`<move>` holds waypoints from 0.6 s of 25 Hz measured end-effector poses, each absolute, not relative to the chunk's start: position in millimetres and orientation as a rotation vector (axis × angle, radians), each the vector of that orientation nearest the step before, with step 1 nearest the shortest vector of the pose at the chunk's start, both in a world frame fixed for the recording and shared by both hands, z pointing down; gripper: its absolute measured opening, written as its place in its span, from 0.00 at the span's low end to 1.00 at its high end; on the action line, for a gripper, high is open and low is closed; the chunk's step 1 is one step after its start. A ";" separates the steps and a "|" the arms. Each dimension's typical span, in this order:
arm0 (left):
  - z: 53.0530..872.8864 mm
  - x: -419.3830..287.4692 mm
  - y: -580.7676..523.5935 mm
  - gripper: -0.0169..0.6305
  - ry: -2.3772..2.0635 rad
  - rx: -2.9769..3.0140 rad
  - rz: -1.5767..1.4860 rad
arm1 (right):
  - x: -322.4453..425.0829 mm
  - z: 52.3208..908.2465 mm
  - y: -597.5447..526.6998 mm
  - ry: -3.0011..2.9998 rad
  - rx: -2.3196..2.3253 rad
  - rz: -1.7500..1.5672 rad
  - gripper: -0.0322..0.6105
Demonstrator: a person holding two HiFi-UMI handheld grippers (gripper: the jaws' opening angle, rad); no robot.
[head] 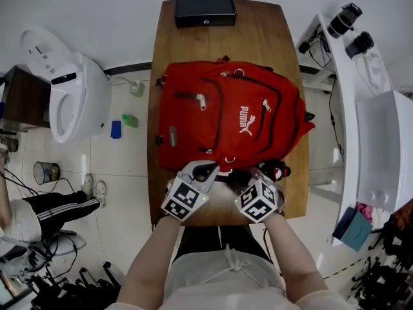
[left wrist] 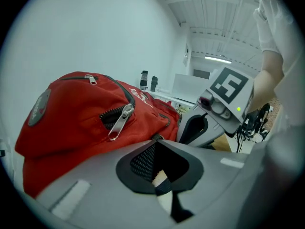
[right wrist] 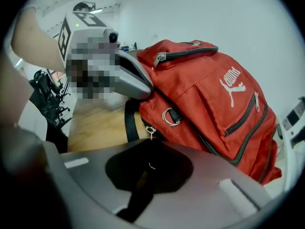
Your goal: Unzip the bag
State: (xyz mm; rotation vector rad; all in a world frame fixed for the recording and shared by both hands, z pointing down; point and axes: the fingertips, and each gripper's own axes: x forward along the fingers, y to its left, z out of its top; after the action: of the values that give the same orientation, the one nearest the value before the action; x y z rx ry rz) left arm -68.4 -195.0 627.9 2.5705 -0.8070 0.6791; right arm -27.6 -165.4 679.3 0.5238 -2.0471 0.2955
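Observation:
A red backpack with a white logo lies flat on the wooden table. Both grippers sit at its near edge, side by side. My left gripper is shut on a black strap and mesh at the bag's bottom edge. My right gripper is shut, and the small silver zipper pull of the bag's main zip runs down into its jaws. In the left gripper view another silver pull hangs loose on the red fabric. The zips that show look closed.
A black box stands at the table's far end. A white machine is on the floor to the left, and a white bench with camera gear to the right. A seated person's leg shows at lower left.

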 end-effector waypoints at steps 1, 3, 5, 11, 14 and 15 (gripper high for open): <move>628.9 -67.8 -194.2 0.04 -0.796 2.574 0.685 | -22.9 679.2 -164.7 -2.040 0.536 0.326 0.07; 629.8 -67.5 -192.3 0.04 -0.773 2.579 0.684 | -12.7 679.9 -163.3 -2.020 0.568 0.379 0.07; 629.4 -68.0 -189.8 0.04 -0.749 2.584 0.677 | -5.8 679.2 -160.5 -2.011 0.595 0.425 0.07; 628.8 -67.5 -188.3 0.04 -0.709 2.593 0.675 | 6.8 673.6 -158.3 -1.988 0.638 0.451 0.07; 630.2 -67.7 -188.7 0.04 -0.715 2.572 0.679 | 28.5 670.6 -160.8 -1.956 0.655 0.437 0.07; 630.0 -68.4 -189.5 0.04 -0.724 2.558 0.678 | 36.5 669.4 -162.3 -1.948 0.654 0.420 0.07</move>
State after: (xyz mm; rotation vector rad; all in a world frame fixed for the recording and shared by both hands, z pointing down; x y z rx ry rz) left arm -68.4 -189.5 630.0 2.5576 -0.7245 0.6785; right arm 36.5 -162.3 669.4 0.6540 -1.9481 0.4205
